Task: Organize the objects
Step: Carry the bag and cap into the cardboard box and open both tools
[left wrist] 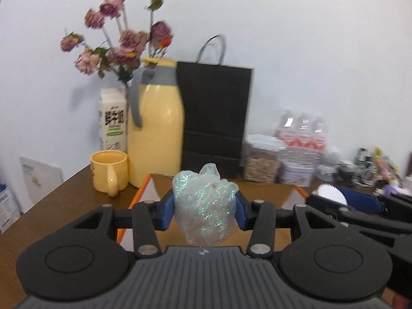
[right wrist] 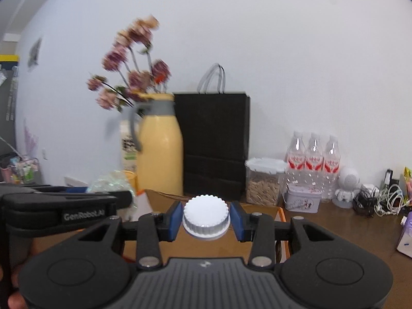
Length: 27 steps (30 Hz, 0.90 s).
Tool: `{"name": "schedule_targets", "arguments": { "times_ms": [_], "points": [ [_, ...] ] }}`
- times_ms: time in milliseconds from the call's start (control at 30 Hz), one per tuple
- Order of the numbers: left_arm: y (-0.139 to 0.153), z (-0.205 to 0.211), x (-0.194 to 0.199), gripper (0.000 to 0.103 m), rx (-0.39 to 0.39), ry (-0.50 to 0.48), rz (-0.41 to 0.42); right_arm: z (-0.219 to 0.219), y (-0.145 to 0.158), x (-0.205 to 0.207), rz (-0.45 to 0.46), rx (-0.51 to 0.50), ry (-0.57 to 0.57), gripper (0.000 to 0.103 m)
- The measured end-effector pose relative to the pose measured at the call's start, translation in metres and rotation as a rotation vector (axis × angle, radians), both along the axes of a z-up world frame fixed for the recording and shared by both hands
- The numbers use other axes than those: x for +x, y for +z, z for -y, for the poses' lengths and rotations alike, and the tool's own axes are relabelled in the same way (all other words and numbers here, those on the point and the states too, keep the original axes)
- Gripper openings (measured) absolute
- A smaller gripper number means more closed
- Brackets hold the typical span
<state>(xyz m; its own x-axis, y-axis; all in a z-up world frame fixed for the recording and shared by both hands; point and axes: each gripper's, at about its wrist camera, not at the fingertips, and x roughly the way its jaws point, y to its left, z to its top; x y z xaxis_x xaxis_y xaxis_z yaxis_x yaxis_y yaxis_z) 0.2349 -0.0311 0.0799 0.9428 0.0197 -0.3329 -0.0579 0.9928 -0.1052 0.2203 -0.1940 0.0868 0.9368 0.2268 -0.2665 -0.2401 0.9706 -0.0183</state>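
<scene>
White lid in right view; iridescent wrap left.

I hold a crumpled iridescent wrap over the open box, and a white ridged cap flat, top up.

— What sort of place is this?
— A lived-in room in a home, or perhaps a small office.
— What shows it?
— A brown wooden table against a plain white wall, crowded with household things: a yellow jug with a matching mug, dried flowers, a milk carton, a black paper bag, water bottles, a jar of grain and tangled cables.
</scene>
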Motion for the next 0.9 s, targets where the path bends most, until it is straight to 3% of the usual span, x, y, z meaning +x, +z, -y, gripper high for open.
{"name": "schedule_targets", "arguments": {
  "times_ms": [133, 367, 433, 500, 533, 567, 600, 633, 667, 767, 900],
  "points": [
    [-0.022, 0.001, 0.024, 0.047, -0.009, 0.059, -0.035, 0.004, -0.023, 0.039, -0.063, 0.039, -0.066, 0.039],
    [-0.036, 0.006, 0.023, 0.048, 0.05, 0.022, -0.037, -0.003, -0.058, 0.062, -0.201, -0.019, -0.061, 0.039],
    [-0.038, 0.009, 0.023, 0.056, 0.06, 0.025, -0.037, -0.003, -0.06, 0.061, -0.209, -0.019, -0.061, 0.039],
    [-0.04, 0.011, 0.022, 0.082, 0.071, 0.039, -0.031, -0.002, -0.059, 0.057, -0.205, -0.013, -0.068, 0.039],
    [-0.039, 0.011, 0.021, 0.089, 0.075, 0.046, -0.018, -0.001, -0.058, 0.056, -0.2, -0.01, -0.071, 0.041],
    [-0.038, 0.012, 0.018, 0.103, 0.078, 0.058, 0.004, 0.0, -0.058, 0.054, -0.197, -0.007, -0.076, 0.053],
    [-0.038, 0.013, 0.014, 0.103, 0.079, 0.069, 0.028, 0.001, -0.058, 0.052, -0.193, -0.005, -0.082, 0.063],
    [-0.037, 0.013, 0.011, 0.103, 0.077, 0.077, 0.048, 0.001, -0.057, 0.051, -0.184, -0.003, -0.089, 0.083],
    [-0.036, 0.013, 0.01, 0.103, 0.07, 0.077, 0.056, 0.002, -0.056, 0.05, -0.171, -0.001, -0.099, 0.095],
    [-0.034, 0.011, 0.011, 0.103, 0.06, 0.087, 0.053, 0.005, -0.053, 0.048, -0.16, 0.007, -0.112, 0.102],
    [-0.033, 0.009, 0.011, 0.103, 0.056, 0.091, 0.05, 0.007, -0.052, 0.047, -0.163, 0.011, -0.127, 0.103]
  ]
}}
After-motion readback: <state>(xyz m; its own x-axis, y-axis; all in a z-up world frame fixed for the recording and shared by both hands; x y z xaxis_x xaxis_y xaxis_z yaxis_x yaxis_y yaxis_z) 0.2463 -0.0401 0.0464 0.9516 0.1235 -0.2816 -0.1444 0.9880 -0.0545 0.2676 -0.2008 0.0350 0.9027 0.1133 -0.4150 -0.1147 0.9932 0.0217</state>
